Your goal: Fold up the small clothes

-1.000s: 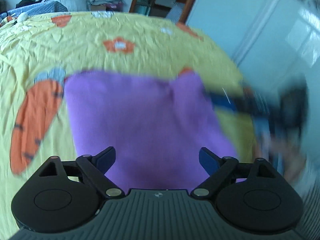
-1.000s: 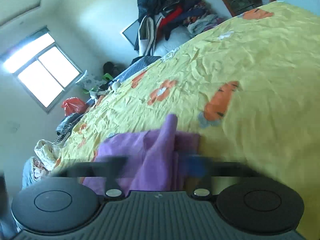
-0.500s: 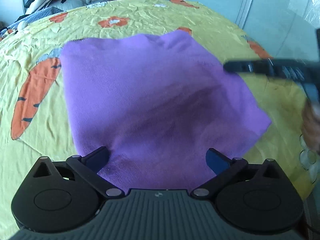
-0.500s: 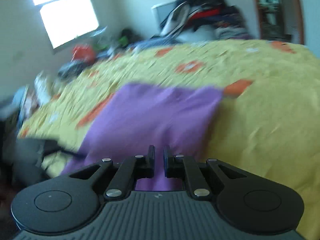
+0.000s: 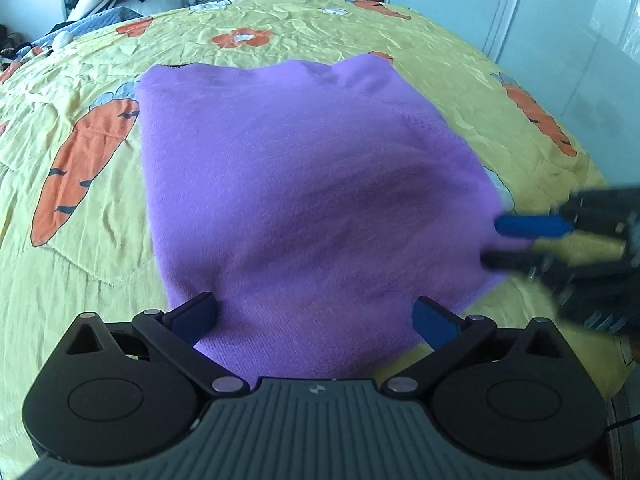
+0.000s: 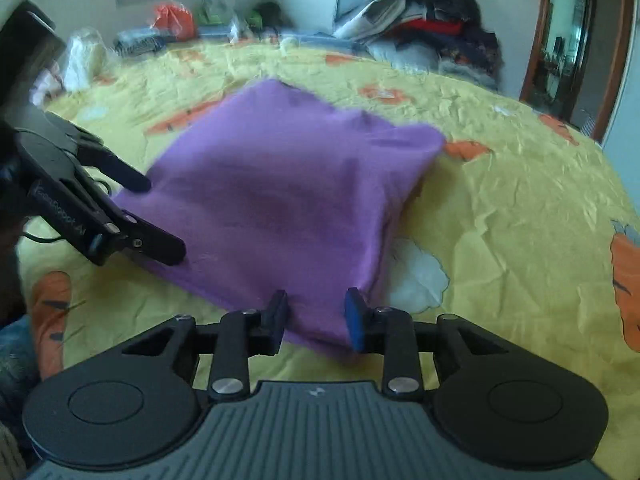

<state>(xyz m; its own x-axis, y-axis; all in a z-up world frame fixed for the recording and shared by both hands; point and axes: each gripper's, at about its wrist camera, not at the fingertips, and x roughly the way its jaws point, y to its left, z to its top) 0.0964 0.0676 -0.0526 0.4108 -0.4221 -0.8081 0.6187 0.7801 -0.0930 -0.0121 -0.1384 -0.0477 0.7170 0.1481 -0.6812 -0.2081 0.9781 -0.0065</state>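
A purple garment [image 5: 304,168] lies folded into a rough square on the yellow carrot-print bed sheet [image 5: 460,72]. My left gripper [image 5: 314,314] is open wide, with the garment's near edge lying between its fingers. In the left wrist view my right gripper [image 5: 516,242] sits at the cloth's right edge, slightly blurred. The right wrist view shows the garment [image 6: 288,184] with its near corner between the parted fingers of my right gripper [image 6: 316,312], which is open. My left gripper [image 6: 156,216] rests at the cloth's left side there.
A heap of clothes [image 6: 432,32] is piled at the far end of the bed. White wardrobe doors [image 5: 520,40] stand to the right, with a doorway [image 6: 568,40] beyond. Bags [image 6: 172,20] sit under the window. The sheet [image 6: 520,220] spreads wide around the garment.
The right gripper, holding cloth a second ago, has swung round to the garment's corner and opened. The garment now lies flat. The left gripper stayed open and came closer.
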